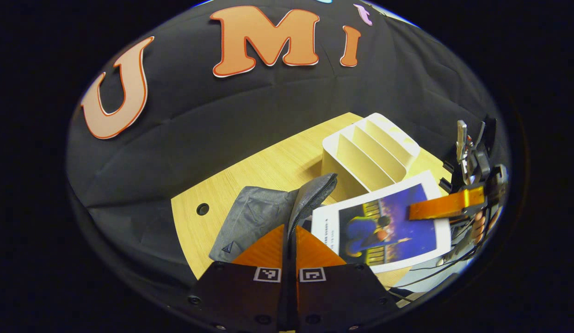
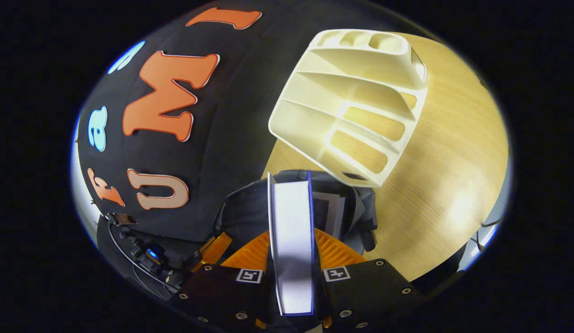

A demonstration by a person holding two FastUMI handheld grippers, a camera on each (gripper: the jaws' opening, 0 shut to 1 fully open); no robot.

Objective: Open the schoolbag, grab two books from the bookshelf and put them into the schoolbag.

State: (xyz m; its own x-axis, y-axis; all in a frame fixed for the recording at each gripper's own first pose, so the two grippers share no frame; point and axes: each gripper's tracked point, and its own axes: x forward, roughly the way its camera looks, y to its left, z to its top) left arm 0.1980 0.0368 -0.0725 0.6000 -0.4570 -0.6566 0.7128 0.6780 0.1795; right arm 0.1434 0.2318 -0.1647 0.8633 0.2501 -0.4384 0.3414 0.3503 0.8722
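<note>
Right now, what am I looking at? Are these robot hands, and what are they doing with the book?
These are not robot hands. A person holds a two-finger grabbing tool in each hand, and a camera rides on each one.

The left gripper view looks along the left tool, which pinches the edge of the grey schoolbag to hold it open. Farther off you see the right tool holding a book.

The right gripper view looks along the right tool, with the book edge-on between its fingers, above the open bag.

On the wooden table stands the white bookshelf.
</note>
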